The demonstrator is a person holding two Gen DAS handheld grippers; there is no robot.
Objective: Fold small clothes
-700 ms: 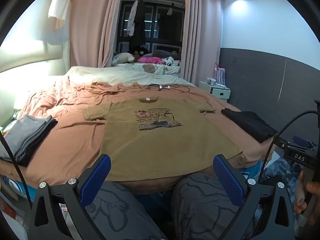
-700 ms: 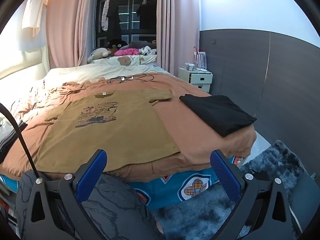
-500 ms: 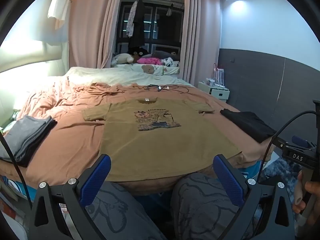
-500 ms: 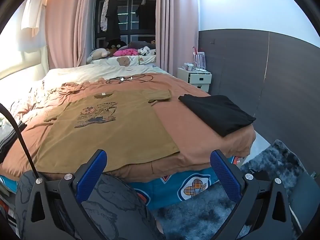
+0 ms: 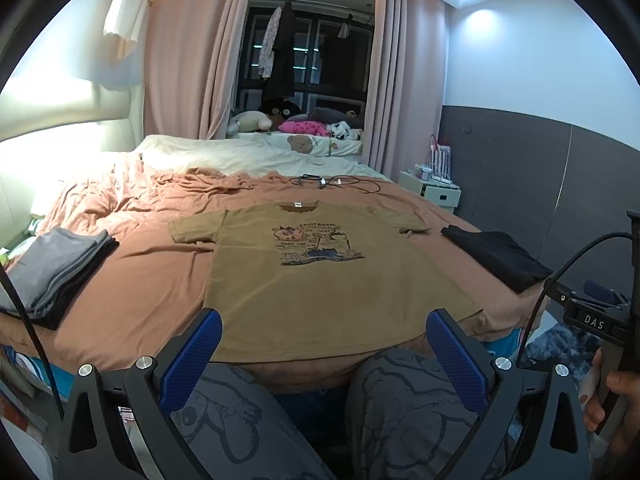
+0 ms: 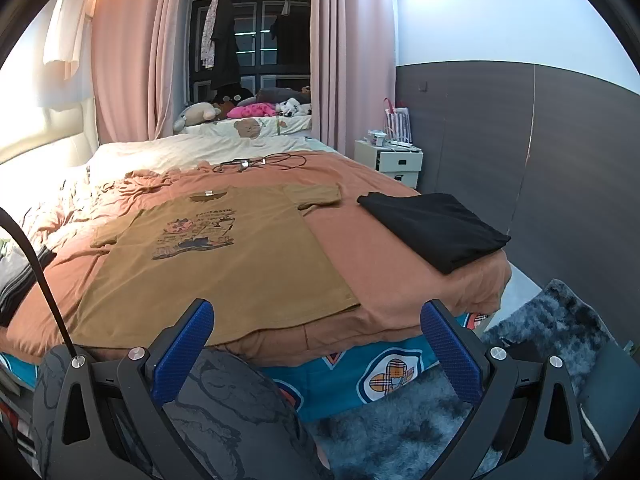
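An olive-brown T-shirt (image 5: 320, 280) (image 6: 224, 264) with a printed picture lies spread flat, front up, on the rust-coloured bed sheet (image 5: 132, 276), collar toward the far side. My left gripper (image 5: 324, 340) hangs open just short of the shirt's near hem, above the person's knees. My right gripper (image 6: 316, 332) is also open and empty, held off the bed's near edge to the right of the shirt's lower right corner. A hand (image 5: 616, 400) grips the right tool at the edge of the left wrist view.
A folded grey and dark stack (image 5: 52, 268) sits at the bed's left edge. A folded black garment (image 6: 432, 228) lies at the right edge. Cables (image 5: 332, 182) lie beyond the collar. A white nightstand (image 6: 400, 160) and a shaggy grey rug (image 6: 520, 360) are to the right.
Both views have shifted only slightly; the shirt and the stacks lie as before, and both grippers stay open.
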